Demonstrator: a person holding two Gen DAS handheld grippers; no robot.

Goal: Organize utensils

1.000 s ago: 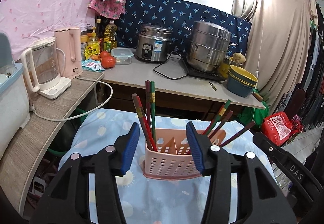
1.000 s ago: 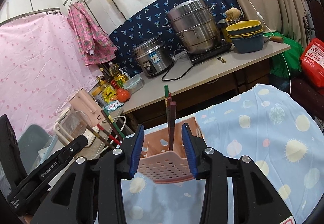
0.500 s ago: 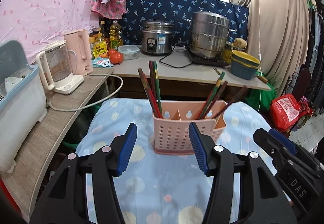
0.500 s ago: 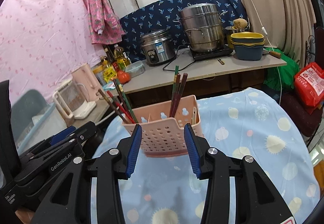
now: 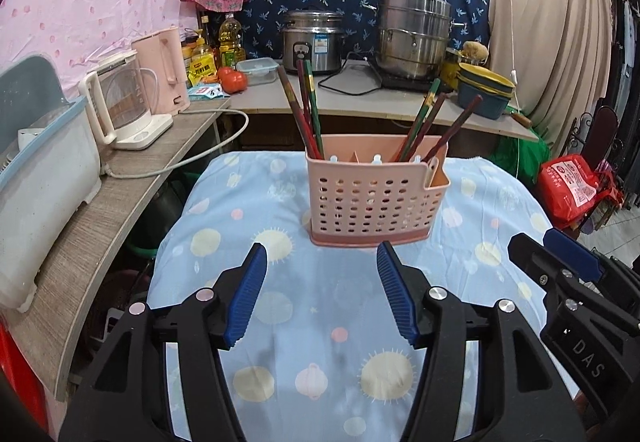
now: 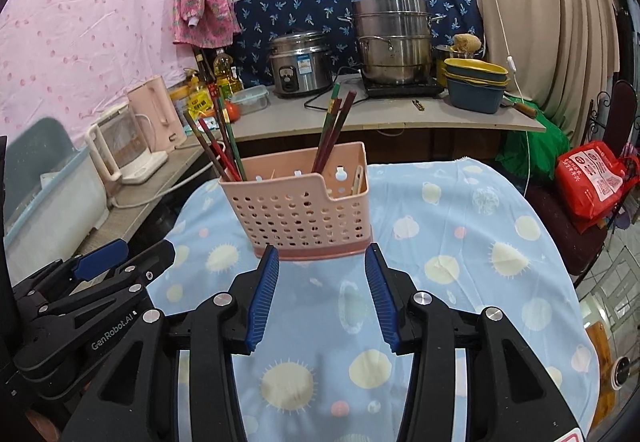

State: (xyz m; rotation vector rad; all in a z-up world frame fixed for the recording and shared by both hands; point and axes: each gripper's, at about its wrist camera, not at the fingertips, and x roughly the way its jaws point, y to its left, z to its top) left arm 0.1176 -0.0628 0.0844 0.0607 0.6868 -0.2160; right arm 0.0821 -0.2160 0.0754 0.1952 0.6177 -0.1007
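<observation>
A pink perforated utensil basket (image 5: pixel 374 198) stands upright on the blue patterned cloth (image 5: pixel 320 322); it also shows in the right wrist view (image 6: pixel 298 204). Chopsticks lean in its left compartment (image 5: pixel 306 110) and its right compartment (image 5: pixel 430 122). My left gripper (image 5: pixel 322 294) is open and empty, a short way in front of the basket. My right gripper (image 6: pixel 322 296) is open and empty, just in front of the basket's base. The right gripper appears at the right edge of the left wrist view (image 5: pixel 568 278).
A wooden side counter on the left holds a glass kettle (image 5: pixel 120 106), a pink kettle (image 5: pixel 162 72) and a white-blue box (image 5: pixel 36 178). The back counter holds a rice cooker (image 5: pixel 314 42), steel steamer (image 5: pixel 414 34), stacked bowls (image 5: pixel 484 90), bottles. A red bag (image 5: pixel 576 186) lies right.
Both grippers have drawn back from the basket and away from it. The basket now stands alone on the cloth, farther ahead of both open grippers.
</observation>
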